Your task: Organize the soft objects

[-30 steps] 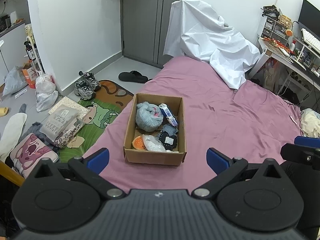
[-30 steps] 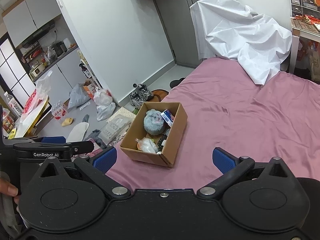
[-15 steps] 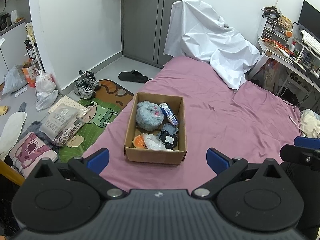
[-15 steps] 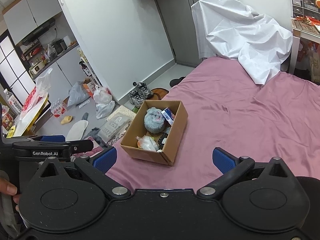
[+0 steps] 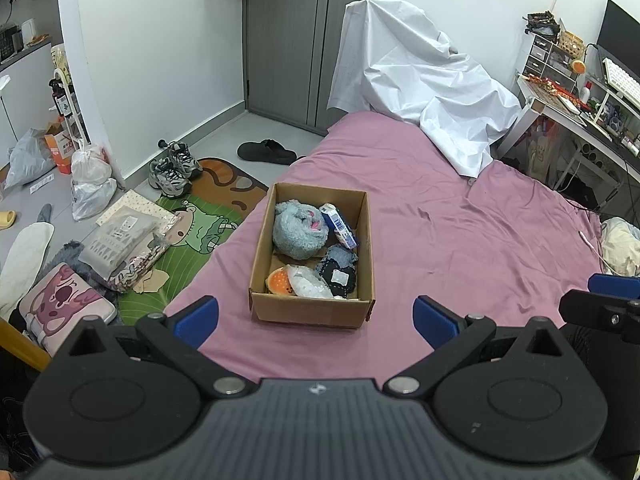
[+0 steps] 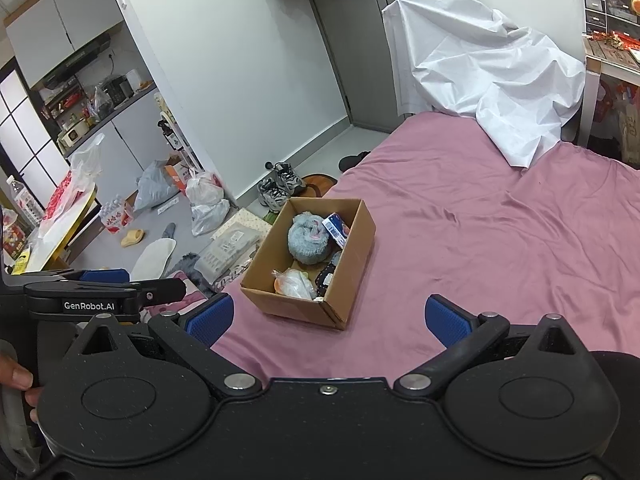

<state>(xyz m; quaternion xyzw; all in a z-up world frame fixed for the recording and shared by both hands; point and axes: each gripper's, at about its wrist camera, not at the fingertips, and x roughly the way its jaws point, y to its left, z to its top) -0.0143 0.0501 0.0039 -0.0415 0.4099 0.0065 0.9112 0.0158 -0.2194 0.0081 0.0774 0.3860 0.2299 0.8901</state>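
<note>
Both grippers stand wide, jaws spread, holding nothing. Left gripper (image 5: 316, 316) hovers above the near edge of the bed, its blue pads (image 5: 197, 319) either side of the cardboard box as seen from its own camera. Right gripper (image 6: 328, 318) hovers beside it at similar height; its side body shows at the right edge of the left wrist view, and the left unit shows at the left edge of the right wrist view.

Layout, largest item first:

1. Bed (image 5: 460, 240), covered by a mauve sheet, fills the centre and right of both views.
2. White cover sheet (image 5: 420, 88), crumpled, drapes over something at the far end of the bed and spills onto the mauve sheet.
3. Cartoon floor mat (image 5: 192, 236), green and brown, lies on the floor just beside the left edge of the bed.
4. Cardboard box (image 5: 312, 312), open-topped, sits on the bed near that left edge, well apart from both grippers.
5. Grey-blue plush toy (image 5: 300, 232) occupies the far half of the box.
6. Blue and white carton (image 5: 340, 226) leans against the right wall of the box, touching the plush toy.
7. Dark fabric piece (image 5: 338, 274) lies in the near right corner.
8. Clear plastic bag (image 5: 310, 286) lies at the near wall, over an orange soft item (image 5: 278, 280) in the near left corner.
</note>
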